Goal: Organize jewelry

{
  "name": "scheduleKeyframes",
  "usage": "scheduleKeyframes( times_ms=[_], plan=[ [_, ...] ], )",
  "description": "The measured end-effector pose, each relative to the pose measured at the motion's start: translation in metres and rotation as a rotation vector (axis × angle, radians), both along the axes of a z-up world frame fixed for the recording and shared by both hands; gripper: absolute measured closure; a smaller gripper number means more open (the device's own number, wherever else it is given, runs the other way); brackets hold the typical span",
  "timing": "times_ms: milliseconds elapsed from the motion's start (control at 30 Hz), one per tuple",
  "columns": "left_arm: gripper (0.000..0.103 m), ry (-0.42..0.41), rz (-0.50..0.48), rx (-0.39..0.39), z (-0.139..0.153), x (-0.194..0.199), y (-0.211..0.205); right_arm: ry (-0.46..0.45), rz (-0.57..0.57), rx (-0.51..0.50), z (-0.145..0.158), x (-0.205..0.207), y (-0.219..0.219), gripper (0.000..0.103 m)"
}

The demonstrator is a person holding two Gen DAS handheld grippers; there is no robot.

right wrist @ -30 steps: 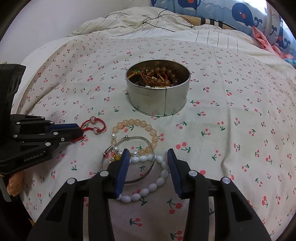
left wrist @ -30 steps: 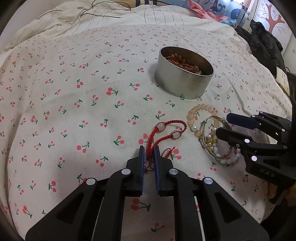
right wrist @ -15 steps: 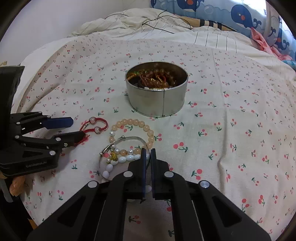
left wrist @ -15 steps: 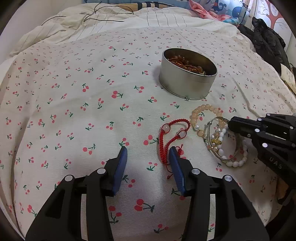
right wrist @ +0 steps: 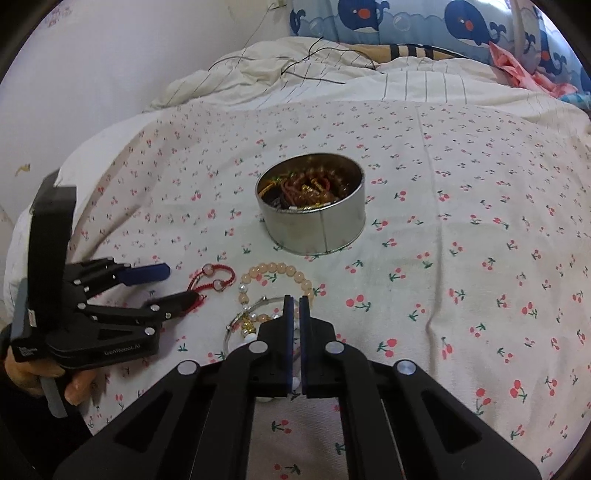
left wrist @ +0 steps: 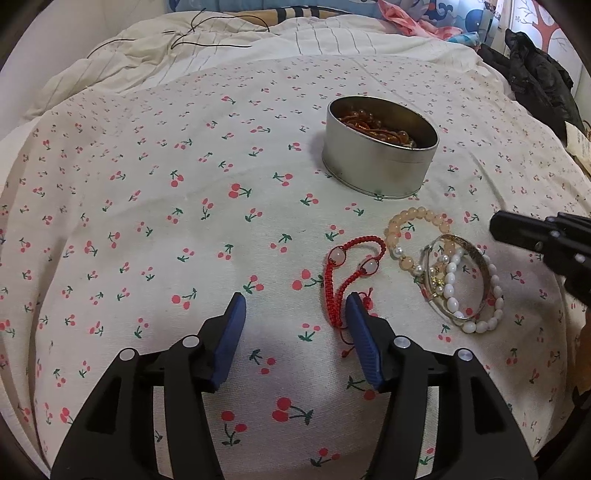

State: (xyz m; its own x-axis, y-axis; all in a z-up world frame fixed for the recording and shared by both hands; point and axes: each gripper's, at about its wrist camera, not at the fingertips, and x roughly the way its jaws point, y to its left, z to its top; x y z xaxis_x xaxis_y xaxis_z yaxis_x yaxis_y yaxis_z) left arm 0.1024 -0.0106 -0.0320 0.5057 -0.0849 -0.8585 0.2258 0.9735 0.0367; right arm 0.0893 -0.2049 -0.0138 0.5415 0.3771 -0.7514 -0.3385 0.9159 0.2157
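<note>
A bed takes up both views, spread with a cream cherry-print sheet (left wrist: 155, 206), and a rumpled striped cream duvet (right wrist: 332, 81) lies at its far end with a thin black cable (left wrist: 207, 40) trailing over it. Beyond that, in the right wrist view, stands a whale-print pillow (right wrist: 388, 18); a dark garment (left wrist: 535, 81) lies off the right edge in the left wrist view.

The left gripper (left wrist: 295, 317) sits low over the sheet with its jaws wide apart; the right-hand blue pad touches the tail end of the red cord bracelet (left wrist: 351, 266), which lies flat on the sheet with two pale beads on its loop. The right gripper (right wrist: 294, 314) has its jaws drawn narrow, almost touching, over the bracelet pile; whether they pinch anything there cannot be told.

The round metal tin (left wrist: 376, 166) stands upright on the sheet beyond the loose pieces, apart from them, and holds a tangle of amber and brown beads.

Between the tin and the grippers lies the peach bead bracelet (left wrist: 413, 221), just beside the red cord. Overlapping its near side are a silver bangle (left wrist: 476, 254) and a white bead bracelet (left wrist: 491, 310), heaped together
</note>
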Motion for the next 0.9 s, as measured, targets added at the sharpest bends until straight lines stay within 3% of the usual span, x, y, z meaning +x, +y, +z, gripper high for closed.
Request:
scheduleKeyframes(
  times_ms=[267, 300, 333, 400, 567, 667, 700, 767, 900],
  plan=[
    [0.038, -0.006, 0.019, 0.007, -0.001, 0.0, 0.002, 0.071, 0.044, -0.008, -0.011, 0.002, 0.002, 0.099],
    [0.037, -0.007, 0.021, 0.008, -0.001, 0.0, 0.002, 0.07, 0.044, -0.022, -0.013, 0.001, 0.003, 0.091],
    [0.036, -0.008, 0.022, 0.01, -0.001, 0.0, 0.002, 0.06, 0.04, -0.04, -0.013, 0.0, 0.005, 0.073],
    [0.035, -0.01, 0.025, 0.015, -0.001, 0.0, 0.001, 0.032, 0.035, -0.069, -0.012, -0.002, 0.008, 0.066],
    [0.031, -0.01, 0.026, 0.014, -0.002, -0.001, 0.001, 0.024, 0.04, -0.139, -0.019, 0.001, 0.018, 0.067],
    [0.028, -0.012, 0.025, 0.015, -0.003, -0.001, 0.0, 0.03, 0.037, -0.168, -0.027, 0.006, 0.023, 0.079],
    [0.026, -0.011, 0.024, 0.012, -0.003, -0.001, -0.001, 0.033, 0.038, -0.18, -0.03, 0.007, 0.024, 0.09],
    [0.025, -0.01, 0.026, 0.005, -0.004, 0.001, 0.0, 0.018, 0.036, -0.187, -0.028, 0.005, 0.025, 0.099],
    [0.024, -0.003, 0.037, -0.022, -0.002, 0.003, 0.002, -0.036, 0.016, -0.117, -0.007, -0.003, 0.013, 0.1]
  ],
)
